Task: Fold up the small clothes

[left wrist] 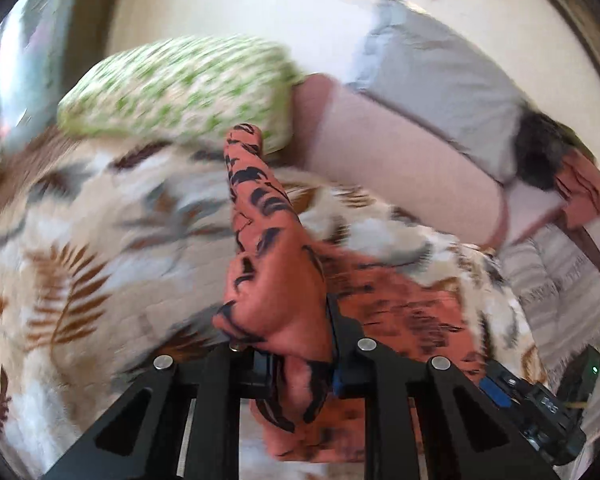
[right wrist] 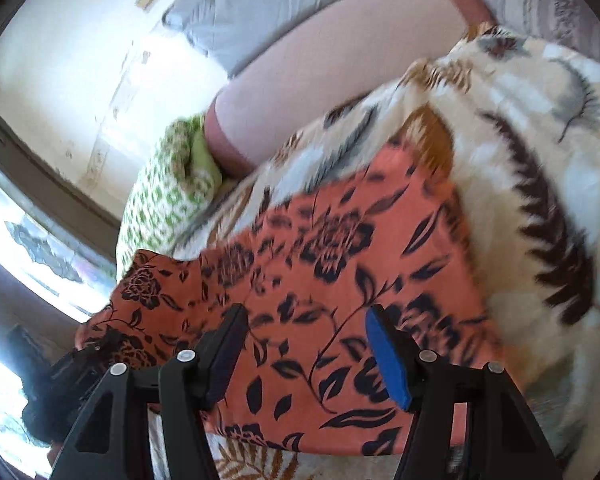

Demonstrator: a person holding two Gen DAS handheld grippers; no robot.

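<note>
An orange cloth with a black flower print [right wrist: 340, 248] lies spread on a leaf-patterned blanket [right wrist: 540, 160]. My left gripper [left wrist: 300, 360] is shut on one edge of the orange cloth [left wrist: 276, 280], which stands up in a bunched ridge out of the jaws, lifted off the blanket. In the right wrist view that lifted corner hangs at the lower left. My right gripper [right wrist: 306, 344] hovers open just above the near part of the cloth. Its dark finger and its blue-padded finger [right wrist: 388, 356] stand wide apart with only flat fabric beneath them.
A green-and-white patterned pillow [left wrist: 180, 88] and a grey pillow [left wrist: 440, 80] lie beyond the blanket [left wrist: 80, 240] on a pale pink mattress [left wrist: 400, 168]. A white wall rises behind. A bright window [right wrist: 40, 248] shows at the left of the right wrist view.
</note>
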